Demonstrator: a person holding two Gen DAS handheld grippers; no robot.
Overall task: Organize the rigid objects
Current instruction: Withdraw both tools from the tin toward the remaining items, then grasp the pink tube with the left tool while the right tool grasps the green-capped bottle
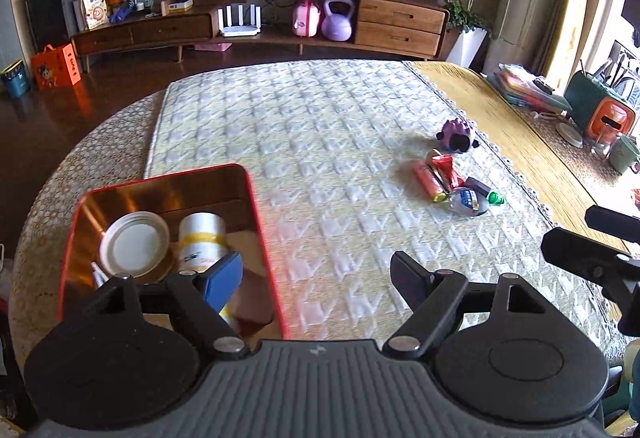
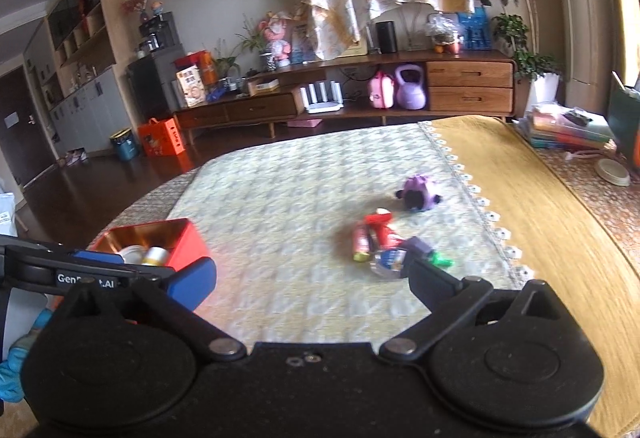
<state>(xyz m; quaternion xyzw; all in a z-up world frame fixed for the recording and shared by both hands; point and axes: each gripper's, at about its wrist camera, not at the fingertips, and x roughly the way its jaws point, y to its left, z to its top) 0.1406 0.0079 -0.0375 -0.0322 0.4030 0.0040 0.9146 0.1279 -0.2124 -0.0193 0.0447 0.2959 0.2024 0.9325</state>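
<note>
A red tin box with a gold inside sits at the left of the quilted mat. It holds a white lid, a white cylinder and a dark red block. My left gripper is open and empty, its left finger above the box. A loose pile lies on the mat at the right: a purple toy, red tubes, a small clear bottle with a green cap. My right gripper is open and empty, short of the pile. The box shows at its left.
A yellow cloth covers the table to the right of the mat. Books, a green and orange container and cups stand at the far right edge. A wooden cabinet lines the far wall.
</note>
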